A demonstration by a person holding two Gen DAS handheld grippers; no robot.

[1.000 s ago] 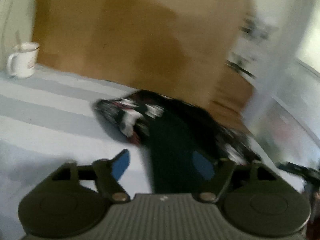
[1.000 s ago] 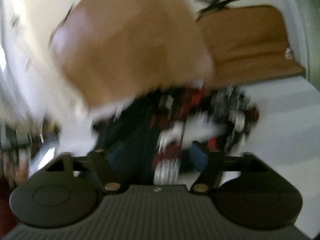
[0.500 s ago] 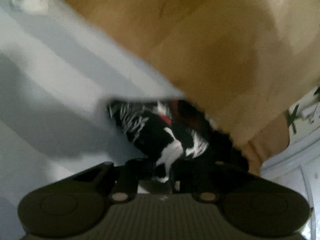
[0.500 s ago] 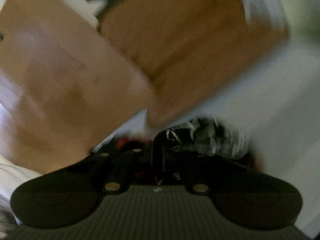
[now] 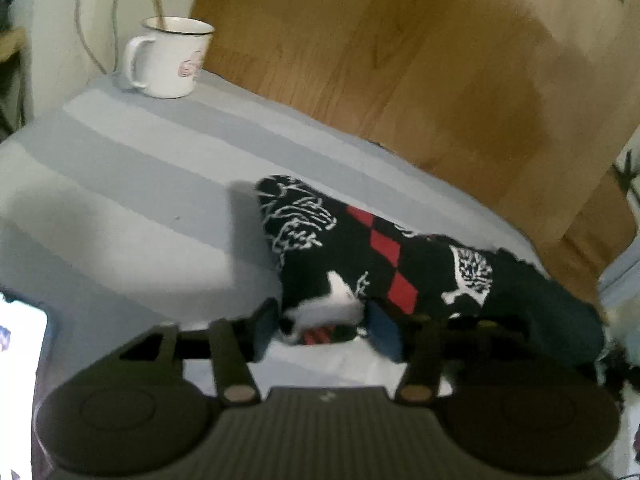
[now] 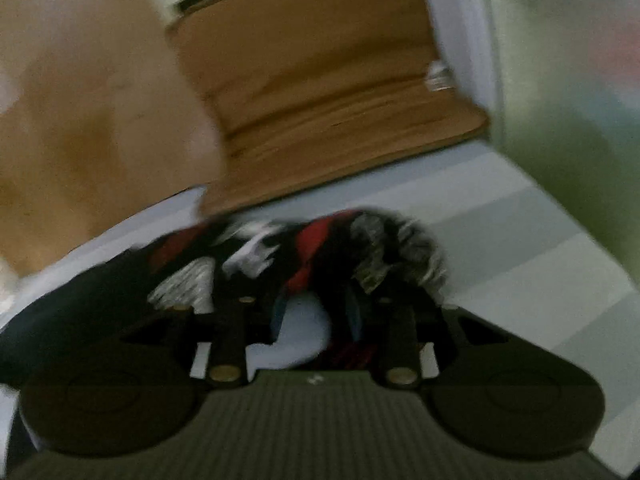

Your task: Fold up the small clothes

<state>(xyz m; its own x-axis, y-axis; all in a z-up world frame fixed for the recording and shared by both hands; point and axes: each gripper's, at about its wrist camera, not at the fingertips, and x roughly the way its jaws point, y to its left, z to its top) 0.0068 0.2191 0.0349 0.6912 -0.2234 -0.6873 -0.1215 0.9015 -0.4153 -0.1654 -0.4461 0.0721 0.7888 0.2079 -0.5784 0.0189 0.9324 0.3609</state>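
A small black garment (image 5: 380, 256) with white patterns and red diamonds lies bunched on the grey-striped cloth surface (image 5: 132, 184). My left gripper (image 5: 324, 328) is open, its blue pads on either side of the garment's near edge. In the blurred right wrist view the same garment (image 6: 304, 256) lies just beyond my right gripper (image 6: 316, 316), which is open with garment cloth reaching between its fingers.
A white mug (image 5: 168, 58) with a stick in it stands at the far left corner. Brown cardboard (image 5: 420, 64) rises behind the surface. A tan folded case (image 6: 332, 100) leans at the back. A lit phone screen (image 5: 20, 360) is at the left edge.
Both grippers were shut on the garment half a second ago and are now open. The garment has settled on the cloth. Both views have swung back level.
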